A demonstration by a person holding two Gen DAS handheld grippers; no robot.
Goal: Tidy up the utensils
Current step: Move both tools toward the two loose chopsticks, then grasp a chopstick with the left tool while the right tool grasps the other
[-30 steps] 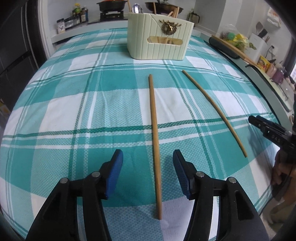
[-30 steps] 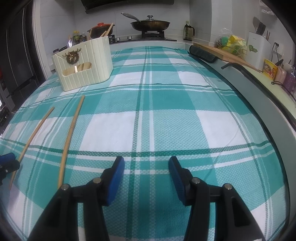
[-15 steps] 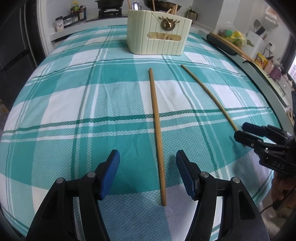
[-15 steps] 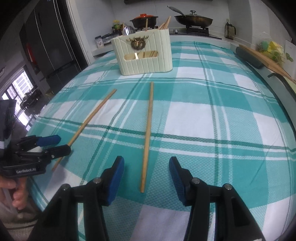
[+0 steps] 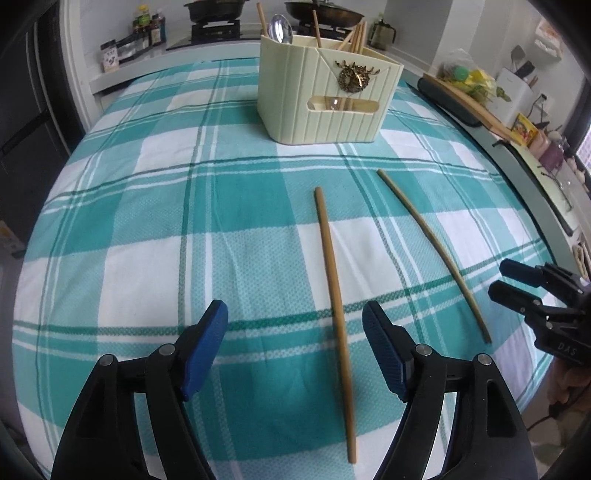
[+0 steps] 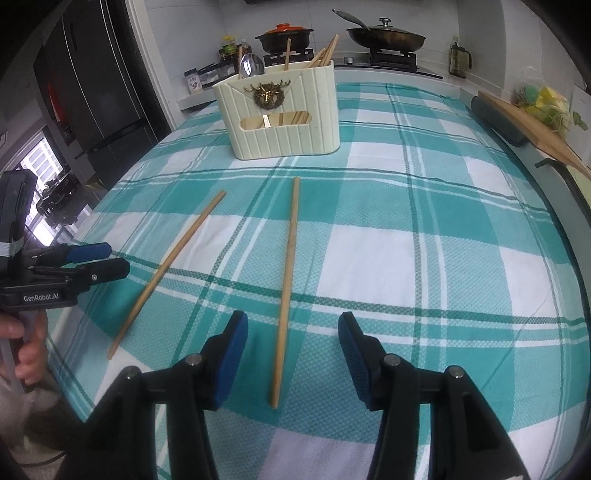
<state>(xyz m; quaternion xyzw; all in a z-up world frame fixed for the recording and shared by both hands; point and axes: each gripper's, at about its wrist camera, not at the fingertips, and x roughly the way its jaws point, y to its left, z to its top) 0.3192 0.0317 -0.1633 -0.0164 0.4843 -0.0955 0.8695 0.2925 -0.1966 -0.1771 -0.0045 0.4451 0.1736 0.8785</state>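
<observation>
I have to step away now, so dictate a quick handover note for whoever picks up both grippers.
Left gripper: open, empty, jaws just been opening, above the left chopstick, which lies on the cloth in line with the gap.
Right gripper: open, empty, lined up over the right chopstick.
Both chopsticks lie flat on the checked tablecloth, apart, short of the cream utensil holder.
Done: the holder already has chopsticks and a spoon standing in it.
Left: pick up each loose chopstick and stand it in the holder.
</observation>
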